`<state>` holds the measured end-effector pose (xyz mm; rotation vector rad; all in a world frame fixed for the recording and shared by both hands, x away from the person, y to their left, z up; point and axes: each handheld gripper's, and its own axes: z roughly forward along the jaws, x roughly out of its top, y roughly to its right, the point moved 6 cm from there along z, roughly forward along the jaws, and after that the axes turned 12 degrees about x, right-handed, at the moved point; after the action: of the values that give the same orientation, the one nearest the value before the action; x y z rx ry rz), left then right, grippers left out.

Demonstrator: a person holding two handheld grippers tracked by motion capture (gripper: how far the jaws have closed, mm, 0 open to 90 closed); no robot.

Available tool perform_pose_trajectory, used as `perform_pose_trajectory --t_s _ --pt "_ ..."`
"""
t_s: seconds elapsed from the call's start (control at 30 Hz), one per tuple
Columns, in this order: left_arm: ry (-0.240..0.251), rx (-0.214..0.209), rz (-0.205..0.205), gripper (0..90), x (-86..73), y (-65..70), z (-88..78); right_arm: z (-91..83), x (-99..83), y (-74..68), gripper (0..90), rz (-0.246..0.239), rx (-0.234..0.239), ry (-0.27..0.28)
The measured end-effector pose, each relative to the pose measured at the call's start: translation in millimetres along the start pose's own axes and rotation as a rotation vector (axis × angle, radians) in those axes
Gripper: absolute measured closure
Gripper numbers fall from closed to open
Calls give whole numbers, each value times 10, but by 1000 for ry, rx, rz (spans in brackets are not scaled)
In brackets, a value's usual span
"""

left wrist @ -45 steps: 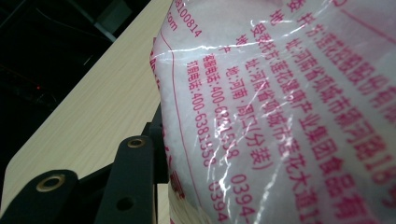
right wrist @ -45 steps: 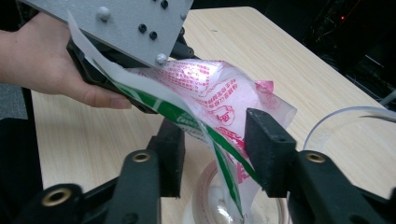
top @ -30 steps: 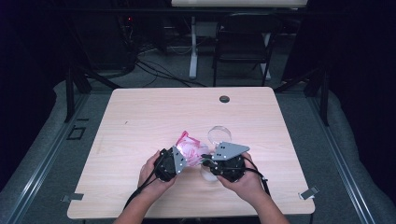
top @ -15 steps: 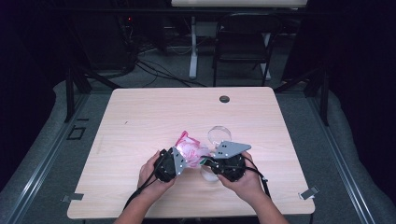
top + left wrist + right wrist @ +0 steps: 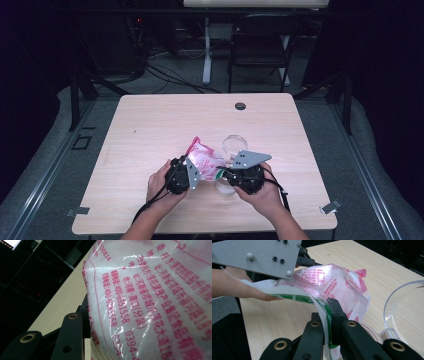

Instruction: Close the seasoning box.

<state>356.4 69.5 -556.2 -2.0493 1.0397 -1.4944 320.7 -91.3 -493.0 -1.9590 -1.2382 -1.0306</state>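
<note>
Currently, on the near half of the pale wooden counter (image 5: 150, 130), a person's left hand (image 5: 159, 182) holds the left gripper (image 5: 192, 170), whose jaws are clamped on the left side of a clear plastic bag with pink printing, full of white granules (image 5: 202, 156). In the left gripper view the bag (image 5: 150, 297) presses against the one black jaw in sight, its pink lettering close up. The bag hangs raised between both grippers, just above the counter. To its right, the right gripper (image 5: 223, 174), carried by the right hand (image 5: 262, 197), has its jaws together on the bag's flat white and green edge (image 5: 325, 315); the right gripper view shows the film pinched tight between them. Just beyond the right gripper, a clear round plastic bowl (image 5: 235, 143) stands on the counter, near the bag. A small dark round grommet (image 5: 240, 106) sits at the far edge.
</note>
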Motion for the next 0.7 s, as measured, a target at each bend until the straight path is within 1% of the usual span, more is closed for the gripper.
perform_pose_trajectory --t_s 0.07,0.2,0.23,0.27,0.3,0.4,0.47,0.57,0.6,0.7 --pt "-1 5 19 595 20 -16 -3 -12 -4 11 900 7 -7 1" --pt "21 49 62 595 77 -73 -2 -32 -3 27 900 8 -11 12" --pt "16 49 75 594 87 -84 -9 -37 -2 32 900 12 -11 16" --pt "31 62 69 595 102 -83 -2 -44 -5 39 900 12 -14 15" --pt "32 66 82 595 110 -93 -3 -47 -6 41 900 14 -12 20" --pt "36 78 97 595 127 -96 -4 -55 -9 49 900 17 -18 24" --pt "41 95 119 595 136 -114 -7 -58 -14 53 900 16 -19 21" --pt "39 104 132 595 141 -134 -10 -51 -22 58 900 20 -17 19" --pt "35 110 152 595 140 -148 -16 -45 -23 59 900 22 -21 21" --pt "34 115 163 595 142 -165 -20 -32 -35 58 900 23 -16 16"
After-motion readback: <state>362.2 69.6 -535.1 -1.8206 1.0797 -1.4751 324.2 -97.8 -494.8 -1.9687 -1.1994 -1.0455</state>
